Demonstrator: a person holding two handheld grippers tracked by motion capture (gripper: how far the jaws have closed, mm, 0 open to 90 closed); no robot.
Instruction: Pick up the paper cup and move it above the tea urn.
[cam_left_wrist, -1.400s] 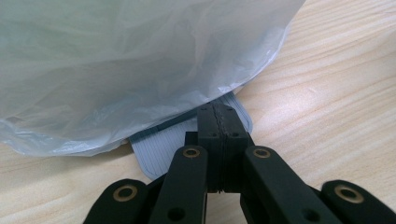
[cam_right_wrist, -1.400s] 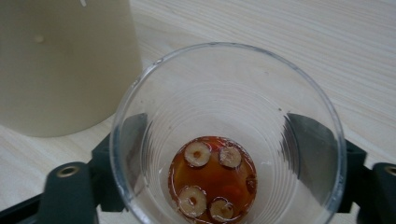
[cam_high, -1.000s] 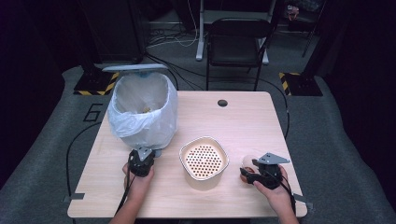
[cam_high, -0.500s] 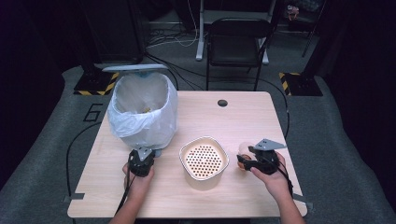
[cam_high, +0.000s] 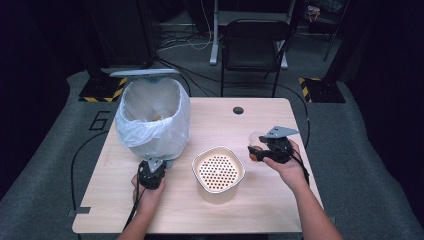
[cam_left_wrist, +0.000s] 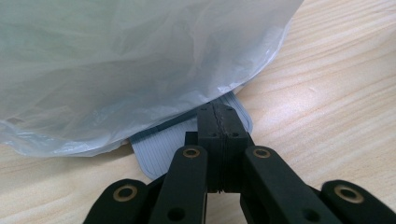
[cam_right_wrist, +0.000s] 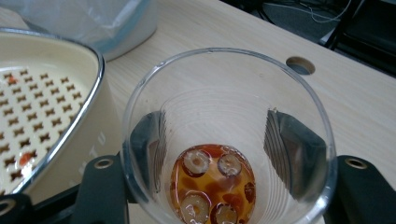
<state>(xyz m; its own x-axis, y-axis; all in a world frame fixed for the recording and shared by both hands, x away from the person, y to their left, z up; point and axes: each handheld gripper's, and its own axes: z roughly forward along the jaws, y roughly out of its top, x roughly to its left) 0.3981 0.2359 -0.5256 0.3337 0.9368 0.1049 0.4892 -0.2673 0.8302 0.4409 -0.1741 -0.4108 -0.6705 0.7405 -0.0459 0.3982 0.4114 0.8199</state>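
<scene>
A clear glass cup with amber liquid and sliced fruit pieces at its bottom sits between the jaws of my right gripper, which is shut on it. In the high view that right gripper holds the cup just right of a cream bowl with a perforated strainer insert. My left gripper rests on the table in front of a bin lined with a white plastic bag. Its jaws are pressed together with nothing between them, tips over the bin's ribbed grey base.
The wooden table has a round cable hole near its far edge. A black folding chair stands behind the table. Cables trail over the grey floor. The strainer bowl's rim lies close to the left of the cup.
My right gripper has lifted the cup and carried it forward and left, toward the strainer bowl. The left gripper has stayed in place by the bin.
</scene>
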